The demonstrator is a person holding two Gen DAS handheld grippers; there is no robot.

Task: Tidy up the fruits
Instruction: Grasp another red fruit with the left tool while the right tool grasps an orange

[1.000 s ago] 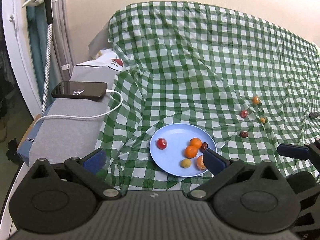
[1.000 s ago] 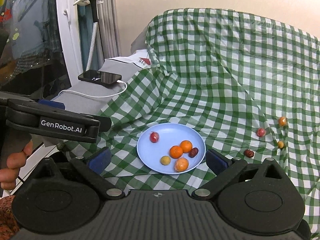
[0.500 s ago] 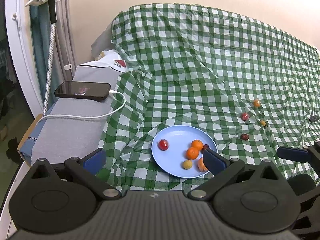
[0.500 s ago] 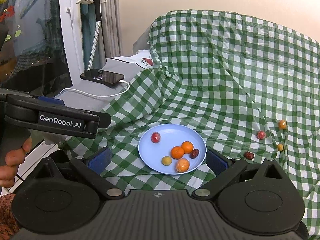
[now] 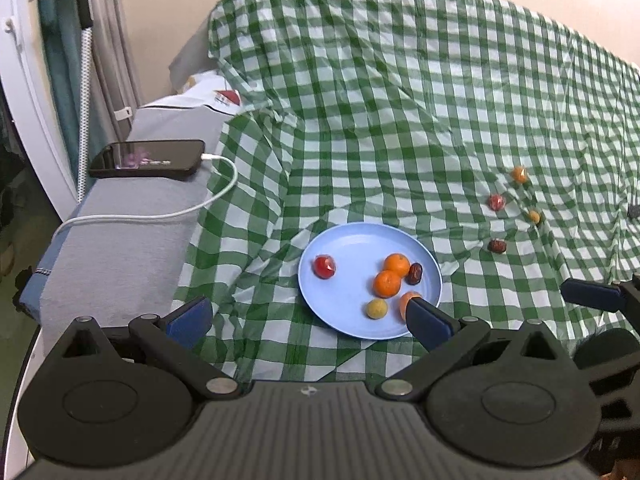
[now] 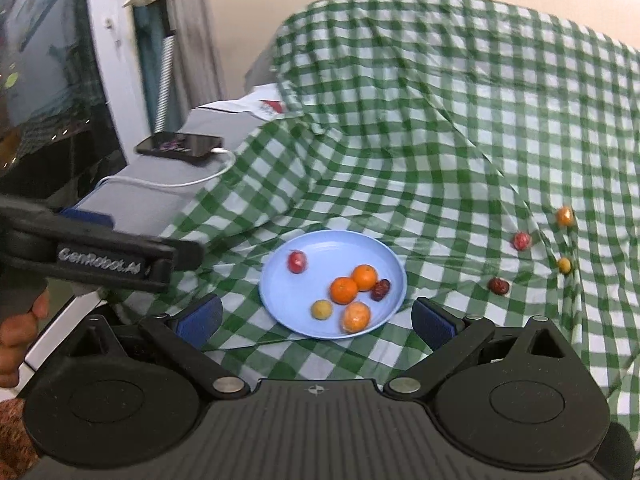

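A light blue plate [image 5: 348,240] [image 6: 320,240] rests on the green checked cloth and holds several small fruits: two oranges [image 5: 387,283] [image 6: 344,290], a red one [image 5: 324,266], a yellow one [image 5: 376,308] and a dark date [image 5: 415,273]. Further right on the cloth lie loose fruits: an orange one [image 5: 519,174], a red one [image 5: 496,201], a yellow one [image 5: 534,216] and a dark date [image 5: 497,245] [image 6: 498,285]. My left gripper [image 5: 308,318] hangs open, short of the plate. My right gripper [image 6: 316,318] is open too, with nothing between its fingers.
A black phone [image 5: 148,159] on a white charging cable [image 5: 160,212] lies on a grey cushion [image 5: 108,264] to the left. The cloth climbs over a raised back behind the plate. A person's hand [image 6: 20,320] holds the left gripper at the far left.
Both cameras have drifted slightly; the right wrist view is now blurred by motion. The fruits and plate stay where they were, and both grippers remain open.
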